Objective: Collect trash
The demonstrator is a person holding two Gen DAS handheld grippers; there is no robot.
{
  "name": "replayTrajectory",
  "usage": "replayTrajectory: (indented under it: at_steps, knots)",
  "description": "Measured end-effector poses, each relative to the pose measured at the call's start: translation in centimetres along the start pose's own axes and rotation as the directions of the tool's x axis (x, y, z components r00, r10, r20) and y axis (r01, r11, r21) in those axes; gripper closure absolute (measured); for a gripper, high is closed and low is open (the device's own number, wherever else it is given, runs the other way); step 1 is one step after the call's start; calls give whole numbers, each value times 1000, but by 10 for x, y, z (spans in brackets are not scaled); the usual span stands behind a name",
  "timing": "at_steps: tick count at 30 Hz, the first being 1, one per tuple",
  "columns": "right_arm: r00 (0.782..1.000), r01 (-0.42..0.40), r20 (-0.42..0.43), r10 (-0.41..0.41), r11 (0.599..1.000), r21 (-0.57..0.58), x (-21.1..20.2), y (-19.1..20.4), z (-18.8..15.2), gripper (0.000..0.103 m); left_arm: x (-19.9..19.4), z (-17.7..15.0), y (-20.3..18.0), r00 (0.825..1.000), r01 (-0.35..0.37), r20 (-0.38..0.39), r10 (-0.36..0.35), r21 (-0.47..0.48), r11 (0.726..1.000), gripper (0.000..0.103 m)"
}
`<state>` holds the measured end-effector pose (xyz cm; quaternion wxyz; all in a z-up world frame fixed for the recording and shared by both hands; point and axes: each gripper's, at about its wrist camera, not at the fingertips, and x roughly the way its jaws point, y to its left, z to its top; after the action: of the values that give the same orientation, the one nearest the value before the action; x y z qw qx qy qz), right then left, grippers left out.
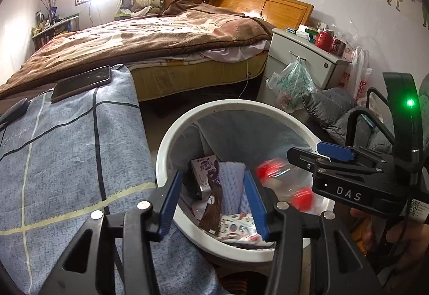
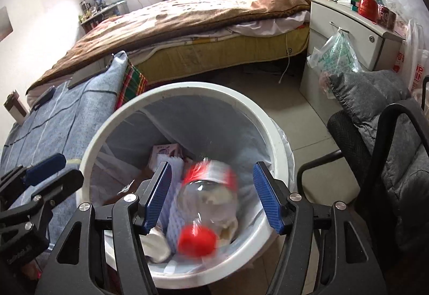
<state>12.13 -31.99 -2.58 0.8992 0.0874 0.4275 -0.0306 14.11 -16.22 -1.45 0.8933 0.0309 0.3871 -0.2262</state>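
Observation:
A white trash bin with a clear liner stands on the floor below both grippers. A clear plastic bottle with a red cap and red label is blurred inside the bin mouth, apart from both fingers; it also shows in the left wrist view. My right gripper is open above the bin; it also shows in the left wrist view. My left gripper is open and empty over the bin's near rim. Inside lie a purple carton, white foam netting and wrappers.
A blue checked cushion with a phone lies left of the bin. A bed stands behind. A white nightstand with a hanging plastic bag is at right. A black chair with grey padding stands close right.

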Motion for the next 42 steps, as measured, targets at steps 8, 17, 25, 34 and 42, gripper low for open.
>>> replayTrajectory:
  at_steps: [8, 17, 25, 34, 42]
  knots:
    - [999, 6, 33, -6, 1000, 5, -9, 4, -1, 38, -10, 0, 4, 1000, -3, 19, 3, -13, 1000, 45]
    - [994, 28, 105, -27, 1000, -3, -35, 19, -12, 38, -38, -10, 7, 997, -32, 73, 33, -16, 999, 41]
    - [978, 51, 201, -52, 999, 10, -63, 32, -33, 38, -70, -28, 14, 985, -94, 143, 97, -28, 995, 41]
    - [961, 52, 271, -56, 998, 22, -84, 48, -60, 38, -99, -54, 11, 963, -178, 202, 179, -19, 984, 37]
    - [949, 58, 308, -69, 997, 44, -98, 54, -82, 38, -115, -70, 8, 947, -218, 235, 217, -24, 976, 36]
